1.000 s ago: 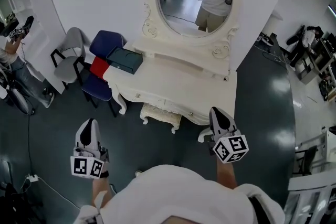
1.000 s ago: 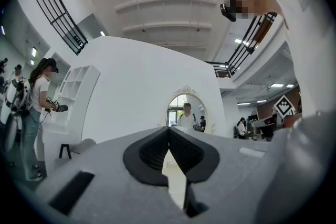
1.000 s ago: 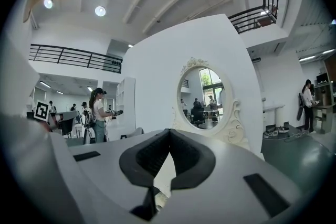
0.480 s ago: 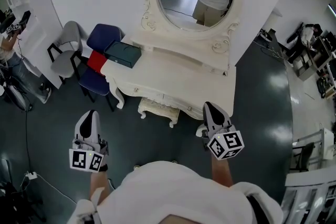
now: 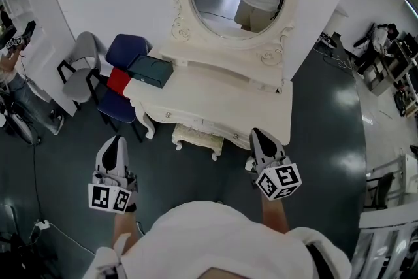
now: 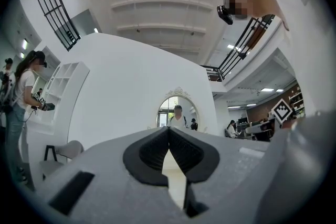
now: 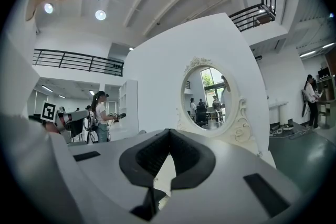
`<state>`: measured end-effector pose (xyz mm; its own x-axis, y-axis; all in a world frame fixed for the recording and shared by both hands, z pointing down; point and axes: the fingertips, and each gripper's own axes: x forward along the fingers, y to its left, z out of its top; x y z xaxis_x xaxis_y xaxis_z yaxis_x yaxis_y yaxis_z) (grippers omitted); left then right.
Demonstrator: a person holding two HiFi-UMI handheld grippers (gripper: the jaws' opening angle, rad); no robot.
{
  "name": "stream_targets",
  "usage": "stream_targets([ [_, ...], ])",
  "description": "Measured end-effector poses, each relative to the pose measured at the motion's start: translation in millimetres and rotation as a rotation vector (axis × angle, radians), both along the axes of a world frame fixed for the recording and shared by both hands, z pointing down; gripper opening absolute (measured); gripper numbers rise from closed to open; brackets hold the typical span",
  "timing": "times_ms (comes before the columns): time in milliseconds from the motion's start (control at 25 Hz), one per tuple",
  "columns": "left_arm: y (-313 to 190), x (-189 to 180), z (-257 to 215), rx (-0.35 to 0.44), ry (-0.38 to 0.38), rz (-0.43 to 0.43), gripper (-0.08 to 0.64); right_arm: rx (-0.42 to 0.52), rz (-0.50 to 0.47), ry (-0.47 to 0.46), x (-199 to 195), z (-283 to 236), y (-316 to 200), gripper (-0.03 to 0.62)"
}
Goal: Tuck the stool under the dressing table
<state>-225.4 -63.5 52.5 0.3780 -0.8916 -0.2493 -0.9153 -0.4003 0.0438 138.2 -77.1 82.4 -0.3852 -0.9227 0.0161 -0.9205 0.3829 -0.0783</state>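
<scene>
A: Where does the stool (image 5: 196, 138) sit?

B: Under the front edge of the dressing table (image 5: 215, 98), toward its left half, with its near rim showing past that edge. I judge it nearly tucked.

A: And the grippers?

B: The left gripper (image 5: 115, 142) and the right gripper (image 5: 257, 135) both have their jaws pressed together on nothing, and both are apart from the stool.

A: What might go wrong?

B: A shove with closed jaws on one side could skew the stool, so that a leg catches the table's curved front leg. The right gripper hangs near the front right corner and could knock it.

A: Do the gripper views help?

B: Little. They look level and show the mirror (image 7: 210, 93) and the wall, never the stool. Only the head view shows it, and the green box (image 5: 151, 70) at the left corner.
</scene>
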Motion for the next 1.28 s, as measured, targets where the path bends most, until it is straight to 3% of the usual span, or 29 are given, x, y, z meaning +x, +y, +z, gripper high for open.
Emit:
stream_targets([
  [520, -8, 19, 7, -0.01, 0.019, 0.034, 0.017, -0.022, 0.011, 0.012, 10, 8, 1, 0.0],
  [760, -6, 22, 8, -0.022, 0.026, 0.026, 0.017, 0.001, 0.01, 0.066, 8, 2, -2, 0.0],
  [1280, -2, 33, 10, -0.021, 0.023, 0.038, 0.017, -0.023, 0.011, 0.055, 13, 12, 8, 0.0],
])
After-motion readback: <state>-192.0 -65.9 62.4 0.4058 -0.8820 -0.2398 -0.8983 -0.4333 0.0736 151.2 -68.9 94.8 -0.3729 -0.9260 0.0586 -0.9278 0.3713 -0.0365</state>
